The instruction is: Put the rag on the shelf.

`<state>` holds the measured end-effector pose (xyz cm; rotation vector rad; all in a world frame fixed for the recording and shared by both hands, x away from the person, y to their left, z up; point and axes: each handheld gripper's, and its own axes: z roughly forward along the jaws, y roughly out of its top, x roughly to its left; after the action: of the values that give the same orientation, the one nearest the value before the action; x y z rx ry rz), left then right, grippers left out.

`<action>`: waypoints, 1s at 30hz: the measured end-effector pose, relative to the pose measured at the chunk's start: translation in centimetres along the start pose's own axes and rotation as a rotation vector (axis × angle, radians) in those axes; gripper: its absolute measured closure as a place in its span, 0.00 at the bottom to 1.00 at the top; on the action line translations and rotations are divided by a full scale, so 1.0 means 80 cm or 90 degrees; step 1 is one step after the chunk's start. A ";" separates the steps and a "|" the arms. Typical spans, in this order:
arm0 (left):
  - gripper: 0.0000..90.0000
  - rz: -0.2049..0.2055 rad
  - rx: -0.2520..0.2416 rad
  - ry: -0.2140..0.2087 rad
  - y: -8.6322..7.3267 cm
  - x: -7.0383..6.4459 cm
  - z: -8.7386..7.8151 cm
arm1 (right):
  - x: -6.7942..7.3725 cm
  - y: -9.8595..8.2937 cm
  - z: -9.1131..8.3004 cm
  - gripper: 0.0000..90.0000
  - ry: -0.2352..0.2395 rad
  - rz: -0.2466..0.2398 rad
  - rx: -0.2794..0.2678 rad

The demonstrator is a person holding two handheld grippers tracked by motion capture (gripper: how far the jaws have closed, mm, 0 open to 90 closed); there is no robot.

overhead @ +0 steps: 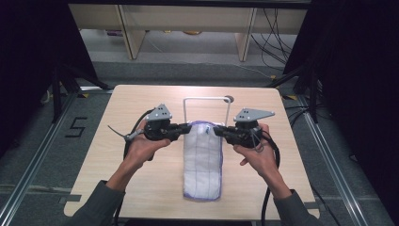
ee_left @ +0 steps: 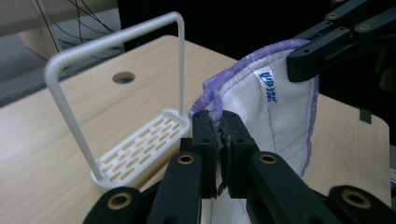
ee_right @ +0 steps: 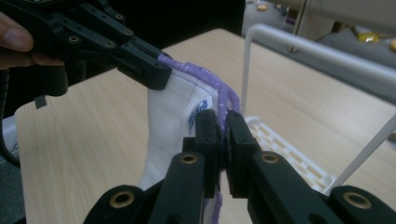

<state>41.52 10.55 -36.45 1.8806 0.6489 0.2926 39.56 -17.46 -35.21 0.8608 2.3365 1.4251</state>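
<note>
Cloth point(overhead: 203, 160) corners pinched, both hand-held grippers clamped.

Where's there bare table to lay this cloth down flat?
Bare wood lies left of the cloth and right of it, out to the table edges. Crowded in the middle: the rack stands just behind the tongs.

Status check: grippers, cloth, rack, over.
Left gripper and right gripper both shut on cloth top corners. Far edge lifted, rest on table. White rack just behind, nothing blocking.
</note>
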 end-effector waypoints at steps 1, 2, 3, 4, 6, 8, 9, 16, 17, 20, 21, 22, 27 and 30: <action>0.95 0.001 -0.005 0.002 0.007 -0.001 -0.004 | -0.001 0.005 -0.003 0.96 0.001 -0.005 -0.007; 0.95 0.006 -0.008 0.004 0.015 0.000 -0.008 | 0.000 0.011 -0.008 0.96 -0.010 -0.005 -0.010; 0.95 0.012 -0.010 0.009 0.023 -0.001 -0.012 | -0.001 0.017 -0.011 0.96 -0.007 -0.004 -0.014; 0.95 0.016 -0.010 0.015 0.032 0.000 -0.015 | -0.003 0.023 -0.014 0.96 -0.007 -0.004 -0.023; 0.95 0.015 -0.012 0.019 0.044 0.001 -0.019 | -0.007 0.035 -0.020 0.96 -0.014 -0.017 -0.031; 0.95 0.022 -0.011 0.032 0.059 0.002 -0.022 | -0.008 0.046 -0.025 0.96 -0.020 -0.011 -0.031; 0.95 0.021 -0.012 0.035 0.068 0.005 -0.024 | -0.011 0.051 -0.026 0.96 -0.027 -0.027 -0.039; 0.95 0.022 -0.019 0.055 0.103 0.018 -0.021 | -0.030 0.084 -0.026 0.96 -0.054 -0.029 -0.055; 0.95 0.018 -0.018 0.057 0.107 0.022 -0.019 | -0.033 0.087 -0.024 0.96 -0.053 -0.023 -0.058; 0.95 0.014 -0.012 0.064 0.113 0.029 -0.015 | -0.043 0.097 -0.021 0.96 -0.058 -0.014 -0.057; 0.95 0.010 -0.011 0.066 0.116 0.031 -0.014 | -0.046 0.099 -0.020 0.96 -0.057 -0.016 -0.060; 0.95 0.009 -0.015 0.067 0.118 0.033 -0.012 | -0.048 0.102 -0.019 0.96 -0.057 -0.011 -0.064; 0.95 0.013 -0.010 0.080 0.132 0.039 -0.009 | -0.059 0.117 -0.017 0.96 -0.065 -0.015 -0.063; 0.95 0.017 -0.014 0.092 0.141 0.042 -0.007 | -0.065 0.123 -0.015 0.96 -0.064 -0.004 -0.065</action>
<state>47.36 9.78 -26.26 1.8593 0.7156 0.4545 46.42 -18.16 -26.36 0.8750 2.1722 1.4496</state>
